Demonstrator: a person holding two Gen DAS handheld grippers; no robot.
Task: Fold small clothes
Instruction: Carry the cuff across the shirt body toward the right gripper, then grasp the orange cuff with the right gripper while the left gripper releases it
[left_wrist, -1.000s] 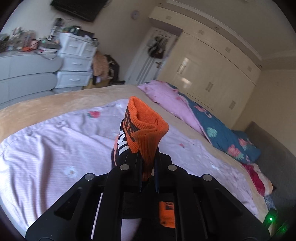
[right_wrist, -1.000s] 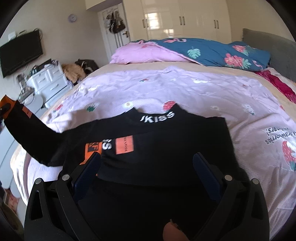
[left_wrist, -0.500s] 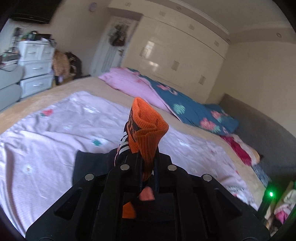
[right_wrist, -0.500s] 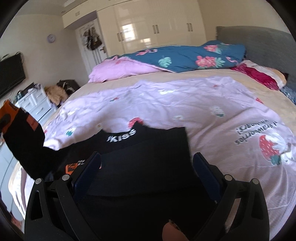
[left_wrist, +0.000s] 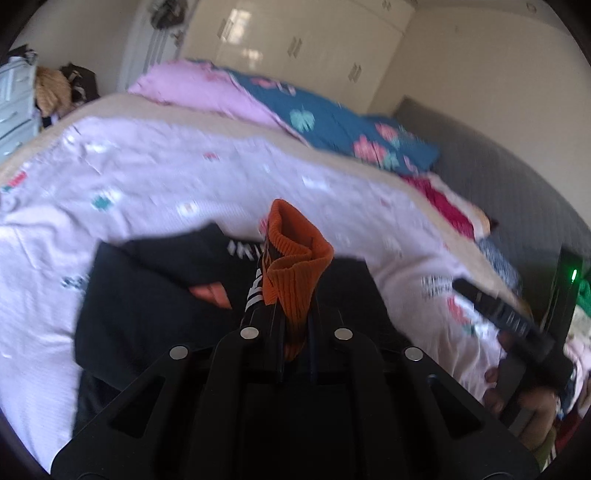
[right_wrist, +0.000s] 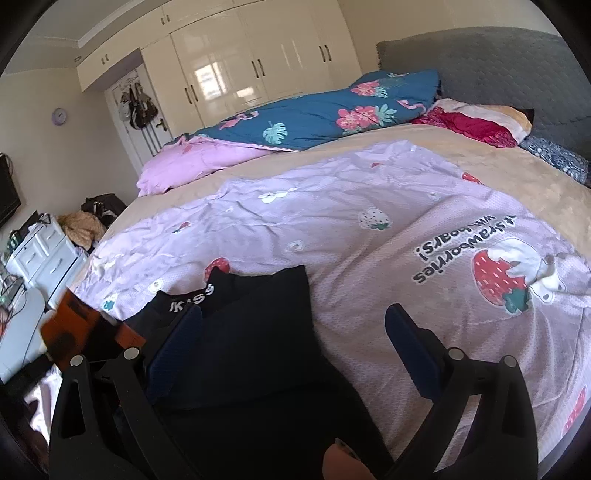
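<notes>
Fingers of your left gripper (left_wrist: 291, 325) are pressed together on the orange ribbed cuff (left_wrist: 295, 269) of the small black sweater (left_wrist: 155, 295), and the cuff stands up out of the pinch, with white lettering on the black sleeve just beside it. You hold that cuff above the sweater's body, which lies spread on the lilac strawberry-print sheet (right_wrist: 369, 229) near the bed's close edge. The collar, printed with white letters, points towards the far side of the bed. An orange patch on the sweater's front shows just left of the raised cuff in the left wrist view, which is blurred.

Your right gripper (right_wrist: 295, 332) has its two blue-padded fingers (right_wrist: 410, 347) spread wide apart. Nothing is between them; the left pad overlies the black fabric, the right pad overlies bare sheet. Whether either pad touches the cloth cannot be told. In the left wrist view this gripper appears at the right edge, with a hand (left_wrist: 524, 410) wrapped around its handle.

Beyond the sheet lie a tan blanket (right_wrist: 461, 147), a rolled pink quilt (right_wrist: 192, 162) and a teal floral quilt (right_wrist: 317, 114), set against a grey padded headboard (right_wrist: 498, 66).
</notes>
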